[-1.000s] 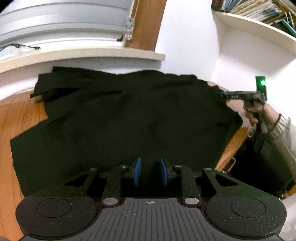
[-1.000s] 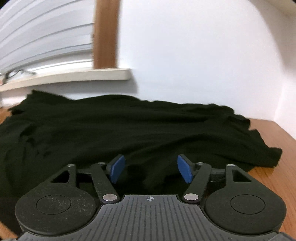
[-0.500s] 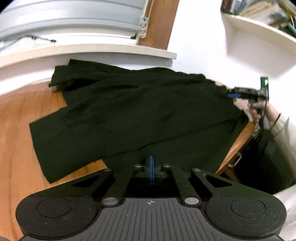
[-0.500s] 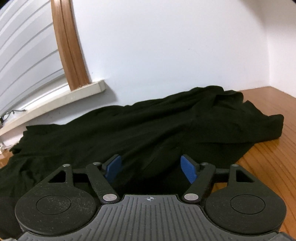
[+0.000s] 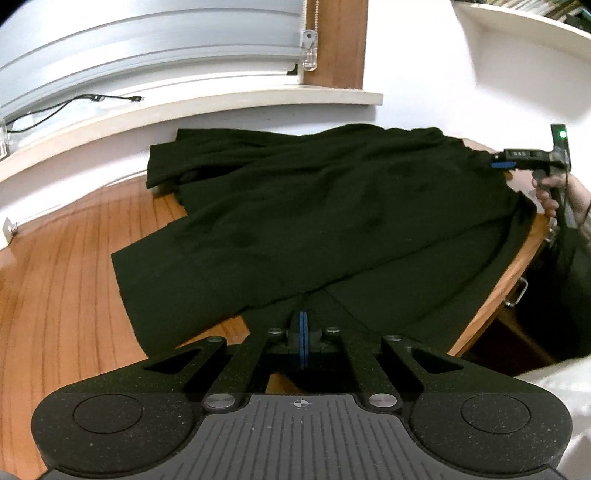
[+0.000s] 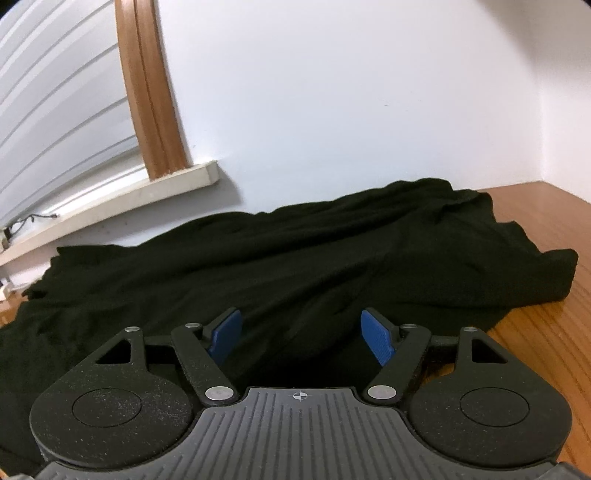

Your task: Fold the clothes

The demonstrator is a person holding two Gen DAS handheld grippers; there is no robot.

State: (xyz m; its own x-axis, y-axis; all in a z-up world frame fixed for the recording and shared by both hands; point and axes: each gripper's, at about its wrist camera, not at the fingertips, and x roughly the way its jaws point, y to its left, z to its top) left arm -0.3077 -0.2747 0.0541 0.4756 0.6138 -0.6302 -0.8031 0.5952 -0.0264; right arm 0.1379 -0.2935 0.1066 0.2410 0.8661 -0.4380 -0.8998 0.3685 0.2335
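Note:
A black garment (image 5: 332,221) lies spread over the wooden table (image 5: 55,277), its far edge against the wall. My left gripper (image 5: 303,332) is shut on the black garment's near edge, and the cloth draws to a point at the blue pads. In the left wrist view my right gripper (image 5: 498,164) hovers over the garment's far right corner, held by a hand (image 5: 550,192). The right wrist view shows the right gripper (image 6: 301,332) open, low over the rumpled black garment (image 6: 295,258), with cloth lying below the gap between its pads (image 6: 376,338).
A white window sill (image 5: 221,107) with a cable (image 5: 74,101) runs behind the table, with a roller blind above it. A shelf (image 5: 517,29) hangs at the upper right. The table's right edge (image 5: 491,295) drops to a drawer handle (image 5: 517,295). Bare wood (image 6: 554,332) shows to the right.
My left gripper went from open to shut on the garment's near edge and drew back, lifting that edge. The right gripper stayed open and shifted along the garment's right side.

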